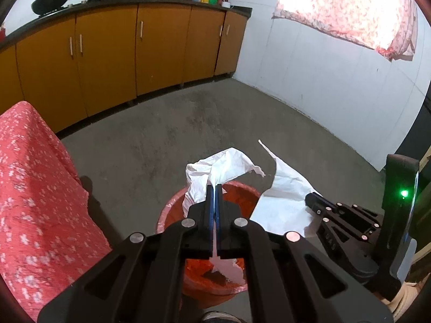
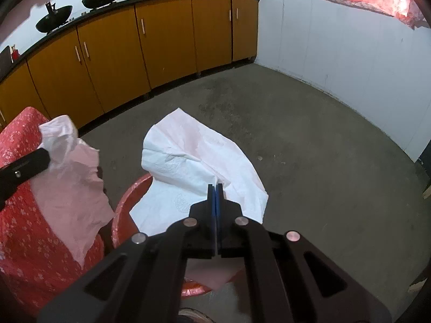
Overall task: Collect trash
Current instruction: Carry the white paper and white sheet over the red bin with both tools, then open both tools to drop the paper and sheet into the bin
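**Bright window, strong fisheye bend**

Daylight pours through the curtained window (image 1: 347,8) at far right, blown out to near white. The white wall (image 1: 309,75) is evenly lit; the floor (image 1: 167,140) is dimmer, with soft shadows nearby. Cabinets (image 1: 107,56) curve strongly, and dark vignetting rims both views.

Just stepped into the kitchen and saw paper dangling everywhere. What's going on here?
A person is collecting trash with a handheld claw in each hand. The left claw is shut on a crumpled white tissue, and the right claw is shut on a larger white tissue. Both pieces hang over a red bin lined with a red bag, standing on the concrete floor beside a red floral cloth. Neither piece has been let go yet.
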The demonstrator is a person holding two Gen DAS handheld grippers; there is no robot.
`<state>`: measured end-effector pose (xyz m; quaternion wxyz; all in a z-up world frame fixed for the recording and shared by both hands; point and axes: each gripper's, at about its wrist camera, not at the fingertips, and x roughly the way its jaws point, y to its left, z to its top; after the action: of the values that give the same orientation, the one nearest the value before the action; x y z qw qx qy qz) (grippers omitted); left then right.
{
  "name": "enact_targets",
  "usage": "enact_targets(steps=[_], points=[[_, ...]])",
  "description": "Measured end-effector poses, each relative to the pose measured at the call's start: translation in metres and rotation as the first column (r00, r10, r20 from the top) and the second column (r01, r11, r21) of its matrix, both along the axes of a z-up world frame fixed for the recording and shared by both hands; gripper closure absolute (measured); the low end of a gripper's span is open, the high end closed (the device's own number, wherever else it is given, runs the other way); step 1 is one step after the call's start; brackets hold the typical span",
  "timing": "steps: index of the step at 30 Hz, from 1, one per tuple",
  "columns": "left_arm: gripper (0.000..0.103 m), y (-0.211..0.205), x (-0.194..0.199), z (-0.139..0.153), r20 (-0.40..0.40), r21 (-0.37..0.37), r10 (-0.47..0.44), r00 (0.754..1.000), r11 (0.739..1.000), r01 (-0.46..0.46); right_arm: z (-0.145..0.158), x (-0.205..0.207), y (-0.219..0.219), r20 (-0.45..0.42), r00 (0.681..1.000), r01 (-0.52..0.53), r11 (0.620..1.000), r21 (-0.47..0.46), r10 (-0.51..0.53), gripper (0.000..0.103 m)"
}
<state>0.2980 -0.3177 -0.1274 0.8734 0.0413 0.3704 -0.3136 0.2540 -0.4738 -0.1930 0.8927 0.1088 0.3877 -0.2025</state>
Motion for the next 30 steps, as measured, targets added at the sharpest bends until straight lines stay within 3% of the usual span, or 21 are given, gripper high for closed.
enact_targets(steps=[15,25,27,30], points=[[0.102,-0.018,0.01,-0.025,-0.049,0.049,-0.013,0.999,0.999,0.015,-0.035,0.015,0.001,-0.06,0.997,-0.039,0.998,0.054,0.042,0.1],[0.102,-0.021,0.01,-0.028,-0.057,0.043,-0.023,0.998,0.999,0.025,-0.037,0.025,0.008,-0.05,0.996,-0.072,0.995,0.07,0.075,0.096],[0.1,-0.019,0.011,-0.028,-0.066,0.038,-0.02,0.998,0.999,0.022,-0.037,0.025,0.009,-0.046,0.996,-0.077,0.994,0.075,0.081,0.095],[0.087,-0.018,0.013,-0.028,-0.073,0.032,-0.01,0.997,0.999,0.013,-0.036,0.023,0.012,-0.042,0.995,-0.084,0.994,0.076,0.087,0.091]])
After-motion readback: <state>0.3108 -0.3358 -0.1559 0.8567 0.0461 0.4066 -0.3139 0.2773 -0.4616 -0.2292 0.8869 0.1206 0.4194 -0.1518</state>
